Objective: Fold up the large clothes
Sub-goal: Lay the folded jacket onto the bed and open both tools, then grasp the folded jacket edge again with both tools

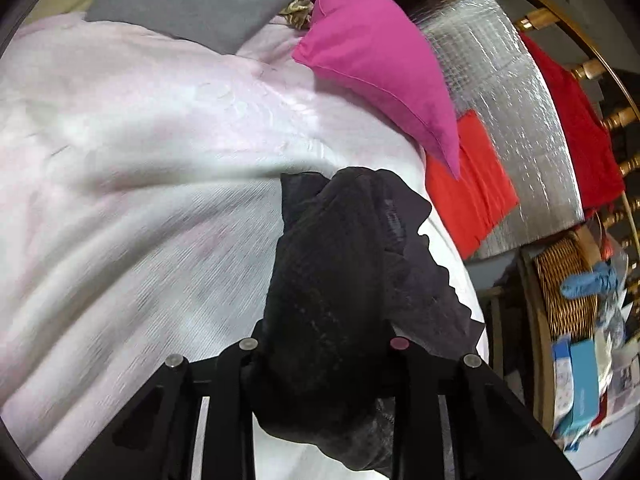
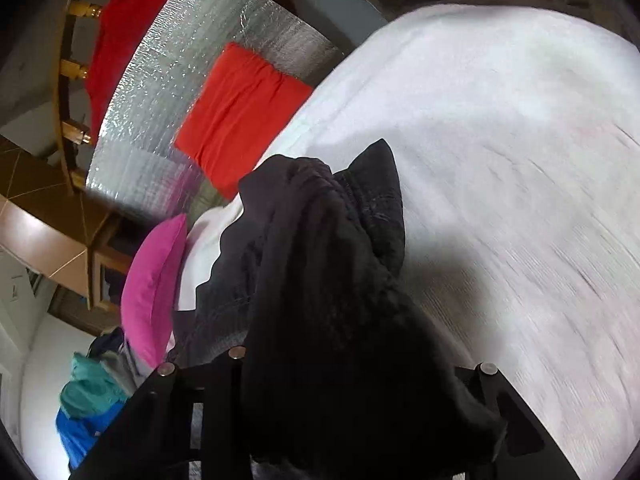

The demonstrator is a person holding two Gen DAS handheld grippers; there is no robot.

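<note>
A black garment (image 1: pixel 332 264) is bunched up between the jaws of my left gripper (image 1: pixel 324 348), which is shut on it; the cloth covers the fingertips. In the right wrist view the same black garment (image 2: pixel 320 264) drapes over my right gripper (image 2: pixel 340 364), also shut on it, fingertips hidden. The cloth hangs just above a pale pink-white bedspread (image 1: pixel 140 160), which fills the right of the right wrist view as a white bedspread (image 2: pixel 500 160).
A magenta pillow (image 1: pixel 372 60) and a grey pillow (image 1: pixel 200 0) lie at the head of the bed. A folded orange-red cloth (image 2: pixel 240 112) rests on a silver foil mat (image 2: pixel 168 80) beside the bed. A wicker basket (image 1: pixel 564 284) and a clothes pile (image 2: pixel 92 400) stand nearby.
</note>
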